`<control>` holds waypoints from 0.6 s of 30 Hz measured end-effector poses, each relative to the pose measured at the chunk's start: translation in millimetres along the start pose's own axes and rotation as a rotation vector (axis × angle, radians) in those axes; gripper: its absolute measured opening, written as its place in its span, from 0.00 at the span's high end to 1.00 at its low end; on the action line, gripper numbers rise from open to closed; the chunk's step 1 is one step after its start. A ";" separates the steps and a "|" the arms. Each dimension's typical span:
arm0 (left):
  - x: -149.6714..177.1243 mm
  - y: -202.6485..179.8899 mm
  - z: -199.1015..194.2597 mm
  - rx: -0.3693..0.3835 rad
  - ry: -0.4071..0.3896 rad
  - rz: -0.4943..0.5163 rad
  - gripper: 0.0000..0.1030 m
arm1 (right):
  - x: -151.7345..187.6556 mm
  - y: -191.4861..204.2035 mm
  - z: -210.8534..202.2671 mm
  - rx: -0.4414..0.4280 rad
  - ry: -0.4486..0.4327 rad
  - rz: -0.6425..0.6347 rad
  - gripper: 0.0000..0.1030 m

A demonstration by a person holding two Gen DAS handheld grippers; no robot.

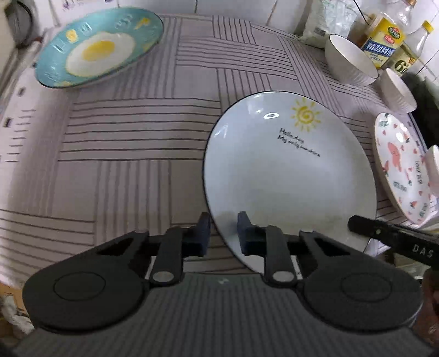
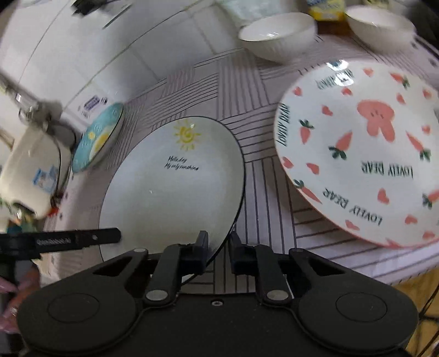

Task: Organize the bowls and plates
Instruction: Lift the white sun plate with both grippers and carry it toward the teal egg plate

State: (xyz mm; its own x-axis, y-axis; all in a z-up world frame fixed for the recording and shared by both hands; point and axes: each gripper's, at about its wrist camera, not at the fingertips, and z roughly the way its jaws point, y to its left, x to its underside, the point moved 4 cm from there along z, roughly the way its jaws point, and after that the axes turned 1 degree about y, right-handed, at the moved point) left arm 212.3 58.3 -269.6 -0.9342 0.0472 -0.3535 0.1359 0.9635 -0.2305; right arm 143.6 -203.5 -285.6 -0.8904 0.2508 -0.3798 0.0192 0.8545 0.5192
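Both claws stood partly spread astride the near rim of the sun plate [image 1: 288, 175], the left claw [image 1: 223, 232] at its near-left edge and the right claw [image 2: 218, 248] at its near-right edge. Whether either pad touched the rim could not be told. The plate lay on the striped counter [image 1: 137, 137], sun motif pointing far.

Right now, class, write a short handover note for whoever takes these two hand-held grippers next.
Left hand-held gripper: open, astride the sun plate's near rim.
Right hand-held gripper: open, astride the same plate's other edge.
Egg plate: far left. Carrot plate: right. Two white bowls: at the back, apart.
Done: nothing stacked.
Left: close on the sun plate, stack plates, nest bowls.
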 end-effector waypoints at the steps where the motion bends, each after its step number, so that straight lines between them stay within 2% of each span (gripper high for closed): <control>1: -2.3 1.5 1.8 0.009 0.004 -0.005 0.81 | -0.3 -1.1 0.7 0.001 0.000 0.012 0.84; 7: -8.6 13.0 9.9 0.107 0.058 -0.045 0.80 | -1.9 -5.7 6.3 -0.028 -0.026 0.016 0.83; 14: -14.9 1.5 1.6 0.086 0.068 0.132 0.78 | -4.3 12.4 -1.4 0.001 -0.050 -0.068 0.81; 18: -22.4 1.9 -6.7 0.082 0.054 0.168 0.76 | -14.0 21.8 -4.3 -0.004 -0.078 -0.085 0.80</control>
State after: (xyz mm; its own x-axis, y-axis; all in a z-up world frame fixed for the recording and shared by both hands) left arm 231.2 60.8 -256.1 -0.9121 0.2215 -0.3451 0.3157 0.9163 -0.2465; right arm 154.5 -190.3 -265.7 -0.8506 0.2127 -0.4809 -0.0565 0.8723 0.4857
